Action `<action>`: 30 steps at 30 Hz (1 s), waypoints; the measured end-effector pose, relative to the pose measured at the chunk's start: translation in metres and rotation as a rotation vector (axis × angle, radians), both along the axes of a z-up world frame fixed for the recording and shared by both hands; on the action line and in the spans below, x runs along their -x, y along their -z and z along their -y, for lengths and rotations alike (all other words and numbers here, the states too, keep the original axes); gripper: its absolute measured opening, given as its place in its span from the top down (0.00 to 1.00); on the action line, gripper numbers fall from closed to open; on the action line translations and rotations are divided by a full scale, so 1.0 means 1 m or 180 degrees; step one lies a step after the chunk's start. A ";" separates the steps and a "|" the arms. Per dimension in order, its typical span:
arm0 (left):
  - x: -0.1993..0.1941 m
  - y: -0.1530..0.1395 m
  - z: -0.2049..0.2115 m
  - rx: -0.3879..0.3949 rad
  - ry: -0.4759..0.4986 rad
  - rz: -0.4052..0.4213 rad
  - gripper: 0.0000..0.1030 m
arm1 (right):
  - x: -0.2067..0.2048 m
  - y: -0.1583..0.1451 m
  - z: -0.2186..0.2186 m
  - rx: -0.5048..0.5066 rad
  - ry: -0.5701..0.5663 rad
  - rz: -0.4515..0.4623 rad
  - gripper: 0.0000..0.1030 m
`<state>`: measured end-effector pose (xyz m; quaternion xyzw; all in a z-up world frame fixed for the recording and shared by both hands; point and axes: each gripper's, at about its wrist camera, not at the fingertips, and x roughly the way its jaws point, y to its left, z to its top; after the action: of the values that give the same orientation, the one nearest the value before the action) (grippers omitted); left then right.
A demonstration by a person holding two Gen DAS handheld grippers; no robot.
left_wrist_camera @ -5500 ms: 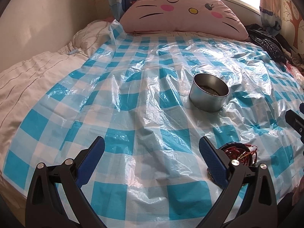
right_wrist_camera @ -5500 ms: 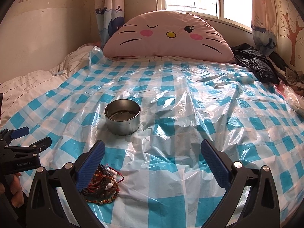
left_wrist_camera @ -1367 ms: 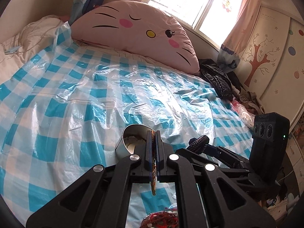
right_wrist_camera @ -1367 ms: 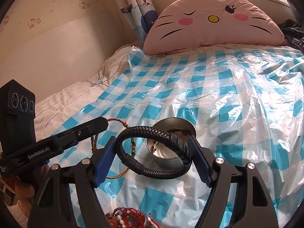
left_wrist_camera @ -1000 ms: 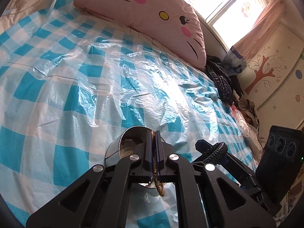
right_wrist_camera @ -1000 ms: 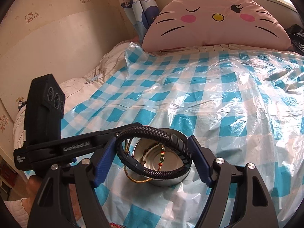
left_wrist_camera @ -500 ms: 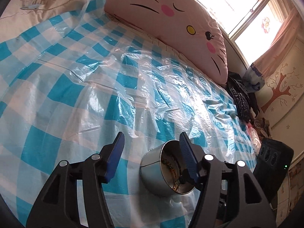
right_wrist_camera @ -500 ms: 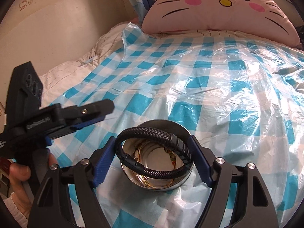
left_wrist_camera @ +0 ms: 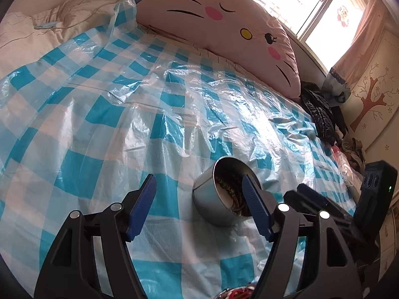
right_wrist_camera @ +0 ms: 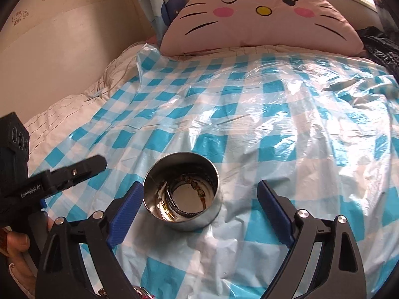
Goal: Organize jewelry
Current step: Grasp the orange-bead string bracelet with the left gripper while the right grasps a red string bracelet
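A round metal tin (right_wrist_camera: 183,214) stands on the blue-checked plastic sheet (right_wrist_camera: 274,129) on the bed. Inside it lie a black braided bracelet (right_wrist_camera: 179,210) and a thin beaded bracelet (right_wrist_camera: 199,194). My right gripper (right_wrist_camera: 200,206) is open and empty, its fingers either side of the tin, just above it. My left gripper (left_wrist_camera: 199,199) is open and empty, with the tin (left_wrist_camera: 212,201) by its right finger. The left gripper also shows at the left in the right wrist view. A pile of red beaded jewelry (left_wrist_camera: 237,294) peeks at the bottom edge.
A big pink cat-face pillow (right_wrist_camera: 261,17) lies at the head of the bed. A wall runs along the left side (right_wrist_camera: 62,49). Dark clothes (left_wrist_camera: 321,114) are heaped at the bed's right edge. The other gripper's body (left_wrist_camera: 374,199) sits right of the tin.
My right gripper has opened and the black braided bracelet has dropped into the tin. Before that my left gripper opened and let the thin beaded bracelet fall in, then drew back.
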<state>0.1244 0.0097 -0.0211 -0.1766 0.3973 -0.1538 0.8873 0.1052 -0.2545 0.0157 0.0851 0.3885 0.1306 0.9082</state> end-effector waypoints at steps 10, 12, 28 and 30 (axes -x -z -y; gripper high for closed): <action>0.075 0.025 0.026 -0.0552 0.0779 -0.0218 0.34 | 0.066 -0.001 0.027 -0.0219 0.0333 -0.0018 0.12; 0.082 0.031 0.039 -0.0690 0.0978 -0.0250 0.34 | 0.073 -0.002 0.029 -0.0253 0.0371 0.0011 0.12; 0.096 0.032 0.048 -0.0551 0.1324 -0.0316 0.92 | 0.071 0.004 0.026 -0.0156 0.0346 -0.0063 0.10; 0.095 0.031 0.038 -0.0364 0.1255 -0.0370 0.92 | 0.070 0.005 0.027 -0.0156 0.0342 -0.0073 0.10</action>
<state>0.0298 -0.0278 -0.0521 -0.0534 0.4827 -0.2913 0.8242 0.0347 -0.2811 0.0107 0.1296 0.3904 0.0902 0.9070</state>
